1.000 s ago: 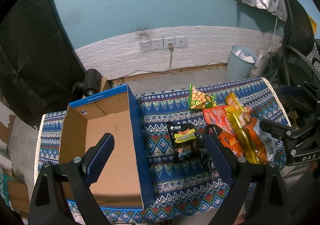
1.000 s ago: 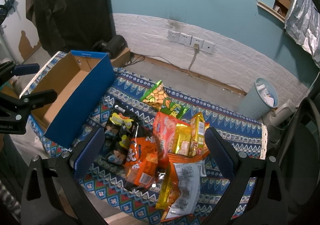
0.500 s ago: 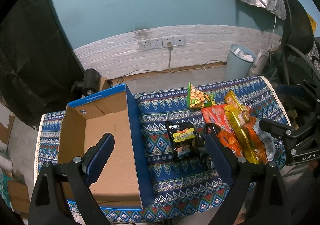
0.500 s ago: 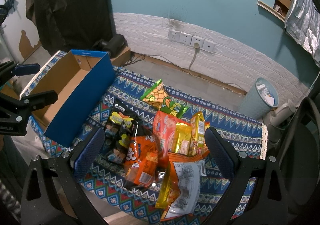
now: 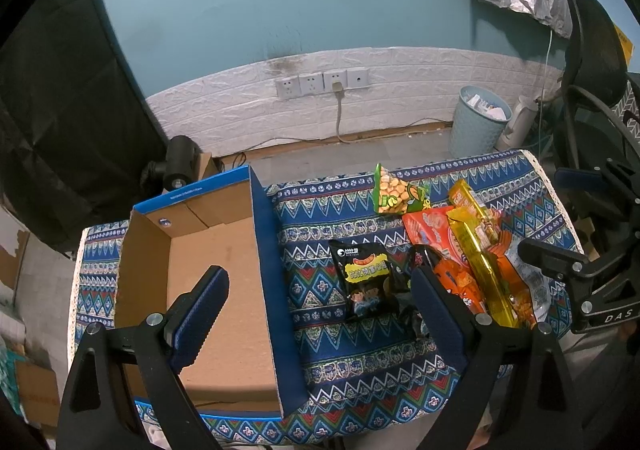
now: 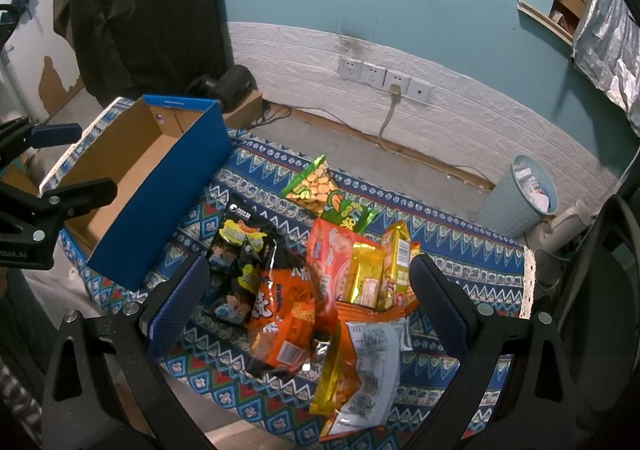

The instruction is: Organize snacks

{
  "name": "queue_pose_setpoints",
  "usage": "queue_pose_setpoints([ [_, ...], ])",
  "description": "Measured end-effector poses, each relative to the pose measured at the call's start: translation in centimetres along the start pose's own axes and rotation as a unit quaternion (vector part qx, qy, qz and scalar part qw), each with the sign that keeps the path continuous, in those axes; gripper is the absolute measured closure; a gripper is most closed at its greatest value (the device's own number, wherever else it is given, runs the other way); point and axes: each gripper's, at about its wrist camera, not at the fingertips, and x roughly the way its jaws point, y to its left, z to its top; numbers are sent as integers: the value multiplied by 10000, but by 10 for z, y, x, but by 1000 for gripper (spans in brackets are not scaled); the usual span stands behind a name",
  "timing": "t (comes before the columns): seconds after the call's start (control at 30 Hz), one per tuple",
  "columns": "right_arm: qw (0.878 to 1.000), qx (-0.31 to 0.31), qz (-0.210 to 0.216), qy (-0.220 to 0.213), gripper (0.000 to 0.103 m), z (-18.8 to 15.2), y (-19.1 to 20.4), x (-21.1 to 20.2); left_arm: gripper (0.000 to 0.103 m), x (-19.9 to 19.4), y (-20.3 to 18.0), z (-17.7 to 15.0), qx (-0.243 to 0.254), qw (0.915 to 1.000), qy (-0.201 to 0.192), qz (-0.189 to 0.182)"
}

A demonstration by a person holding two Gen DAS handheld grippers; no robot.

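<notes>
On the patterned cloth [image 5: 352, 366] that covers the table, your snacks lie heaped toward the right edge, and the cardboard box [image 5: 224, 290] with blue outer walls sits at the left edge, its inside bare. Your left gripper [image 5: 316, 310] hangs above the box's right wall with its fingers wide apart, holding nothing; one finger is over the box floor, the other over the near end of the snack pile. Your right gripper [image 6: 308, 302] hovers over the pile, fingers also spread wide and empty.

Count what you can: one green bag [image 6: 316, 190] of round crackers at the far end of the heap, one black bag [image 5: 366, 282] lying nearest the box, a second black bag [image 6: 236, 290] partly under an orange one [image 6: 284, 322], one red-orange bag [image 6: 328, 254], two gold-yellow packs [image 6: 380, 274] standing side by side on it, and one clear-and-orange bag [image 6: 360, 378] at the near edge. The bags overlap, so more may hide beneath.

Between pile and box the cloth is bare. The box's tall right wall stands between the snacks and its floor. Beyond the table's far right corner stands a pale blue bin [image 5: 476, 126], with wall sockets [image 5: 320, 84] behind the table and a black chair [image 5: 592, 62] off the right edge.
</notes>
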Motion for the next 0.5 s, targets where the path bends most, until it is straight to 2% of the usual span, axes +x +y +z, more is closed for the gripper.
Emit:
queue_pose_setpoints([
  [0.27, 10000, 2, -10, 10, 4, -2, -1, 0, 9, 6, 1, -1, -25, 9999, 98, -69],
  [0.5, 10000, -11, -18, 66, 4, -3, -5, 2, 9, 20, 0, -2, -84, 9990, 372, -237],
])
